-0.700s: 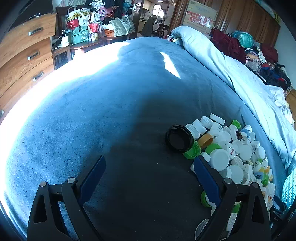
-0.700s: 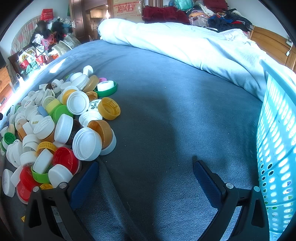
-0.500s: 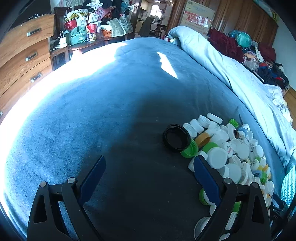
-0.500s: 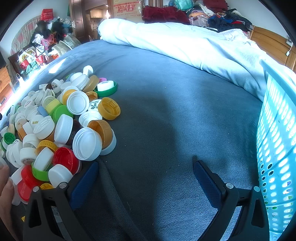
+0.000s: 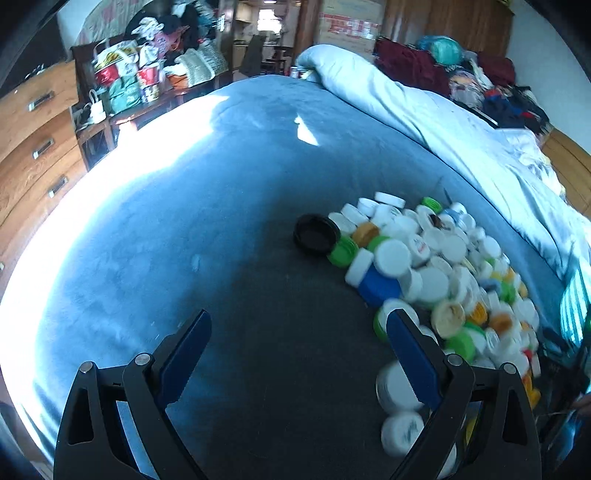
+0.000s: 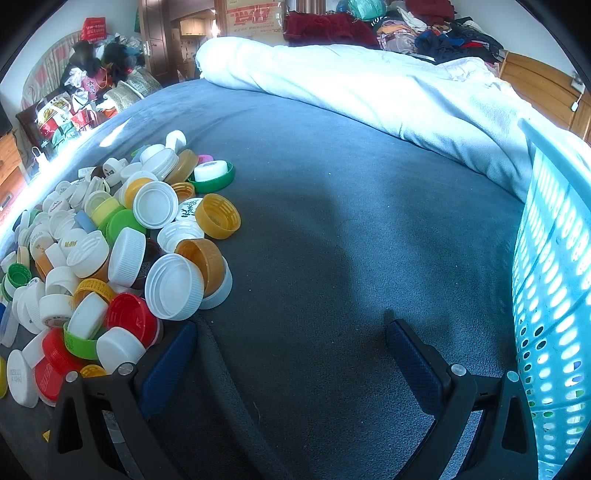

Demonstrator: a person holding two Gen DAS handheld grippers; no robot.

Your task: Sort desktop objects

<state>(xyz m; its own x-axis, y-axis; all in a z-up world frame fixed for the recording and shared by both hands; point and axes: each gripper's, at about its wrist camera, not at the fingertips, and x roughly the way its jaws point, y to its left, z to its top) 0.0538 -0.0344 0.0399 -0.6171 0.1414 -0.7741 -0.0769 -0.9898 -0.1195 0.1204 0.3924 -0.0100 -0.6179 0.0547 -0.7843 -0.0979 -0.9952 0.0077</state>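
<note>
Both tools hang wide open and empty: the left tool (image 5: pixel 297 341) beside the cap pile (image 5: pixel 424 266) on the bed (image 5: pixel 166 221), the right tool (image 6: pixel 291 345) between caps and basket (image 6: pixel 554 258). Best to single out an edge cap, like the black lid (image 5: pixel 316 234).

A blue blanket (image 5: pixel 192 229) covers the bed. Along its far side lies a rolled pale duvet (image 6: pixel 369 88), with clothes (image 6: pixel 424 29) heaped beyond it. Left of the blanket stands a wooden dresser (image 5: pixel 33 140), and past that a shelf (image 5: pixel 122 110) crowded with bags (image 5: pixel 122 81).
</note>
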